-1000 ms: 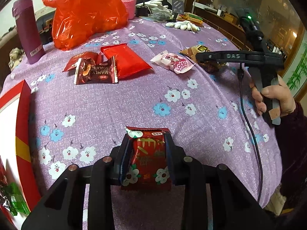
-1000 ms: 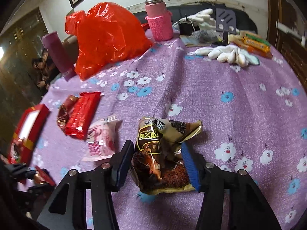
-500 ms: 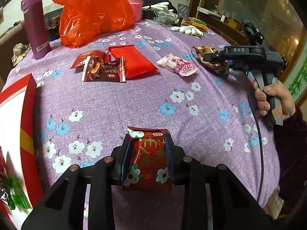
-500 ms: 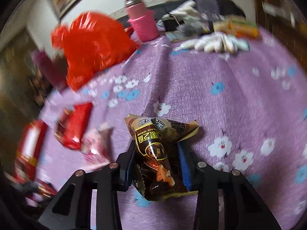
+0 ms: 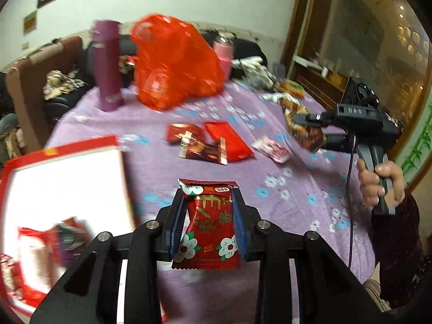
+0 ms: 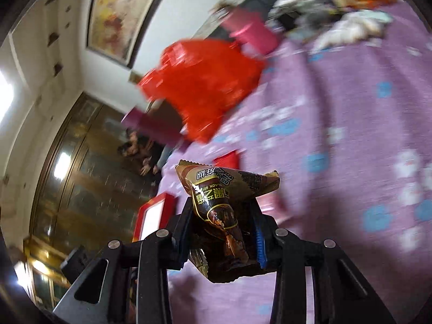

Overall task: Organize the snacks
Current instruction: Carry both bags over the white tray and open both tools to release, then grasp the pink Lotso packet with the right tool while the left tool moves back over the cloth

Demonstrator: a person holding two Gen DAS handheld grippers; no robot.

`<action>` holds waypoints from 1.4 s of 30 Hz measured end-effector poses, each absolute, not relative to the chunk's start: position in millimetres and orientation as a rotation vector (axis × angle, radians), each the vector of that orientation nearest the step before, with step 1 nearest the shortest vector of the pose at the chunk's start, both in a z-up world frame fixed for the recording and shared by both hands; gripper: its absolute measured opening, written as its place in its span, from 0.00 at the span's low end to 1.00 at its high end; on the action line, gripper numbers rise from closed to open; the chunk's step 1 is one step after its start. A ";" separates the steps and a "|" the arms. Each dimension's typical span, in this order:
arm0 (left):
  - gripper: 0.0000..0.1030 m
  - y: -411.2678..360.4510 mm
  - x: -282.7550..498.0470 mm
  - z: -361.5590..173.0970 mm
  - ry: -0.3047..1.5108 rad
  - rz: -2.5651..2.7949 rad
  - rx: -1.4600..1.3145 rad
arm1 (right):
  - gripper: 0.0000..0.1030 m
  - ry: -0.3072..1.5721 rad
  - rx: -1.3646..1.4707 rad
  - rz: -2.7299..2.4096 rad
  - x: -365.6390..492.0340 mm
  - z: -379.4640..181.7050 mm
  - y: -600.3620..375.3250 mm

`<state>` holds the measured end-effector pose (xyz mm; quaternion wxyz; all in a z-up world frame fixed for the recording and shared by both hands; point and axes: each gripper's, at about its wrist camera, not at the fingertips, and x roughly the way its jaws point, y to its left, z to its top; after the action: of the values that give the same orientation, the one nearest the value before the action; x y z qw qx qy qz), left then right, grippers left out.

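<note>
The left tongs [image 5: 209, 225] clamp a red flowered snack packet [image 5: 208, 224], lifted clear of the purple flowered surface [image 5: 283, 189]. The right tongs [image 6: 221, 232], having just closed, pinch a brown sesame packet [image 6: 218, 210] in the air. The red box [image 5: 64, 178] sits at the left, some snacks already inside. Best to carry each packet over its rim, lower it, then release one at a time.

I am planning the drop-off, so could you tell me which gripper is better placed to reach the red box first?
Left, probably: the left gripper, shut on its red packet, is beside the red box.
</note>
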<state>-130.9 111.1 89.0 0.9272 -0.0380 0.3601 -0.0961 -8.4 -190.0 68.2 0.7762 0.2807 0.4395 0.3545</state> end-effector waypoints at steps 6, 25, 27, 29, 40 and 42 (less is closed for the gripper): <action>0.29 173.2 -145.3 91.9 0.712 -0.058 -0.114 | 0.36 0.993 0.505 0.946 -23.8 81.5 -76.9; 0.33 275.5 -133.8 56.7 0.763 0.286 -0.144 | 0.41 1.122 0.239 1.162 -74.4 48.9 163.2; 0.46 273.9 -132.8 56.2 0.780 0.332 -0.126 | 0.45 1.076 0.199 1.151 -79.7 55.3 163.2; 0.59 275.4 -134.6 57.6 0.774 0.351 -0.133 | 0.50 0.998 0.217 1.155 -79.7 66.6 151.3; 0.73 219.5 -134.4 90.2 0.647 0.283 -0.012 | 0.66 0.798 0.255 0.832 -32.2 100.6 -12.3; 0.73 197.4 -126.3 88.4 0.664 0.236 0.029 | 0.67 0.776 0.234 0.737 -24.0 100.3 -45.0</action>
<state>-126.3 197.4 88.4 0.9384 0.0143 0.3254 0.1156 -24.0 -45.0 100.3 0.8536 0.1114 0.3688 0.3506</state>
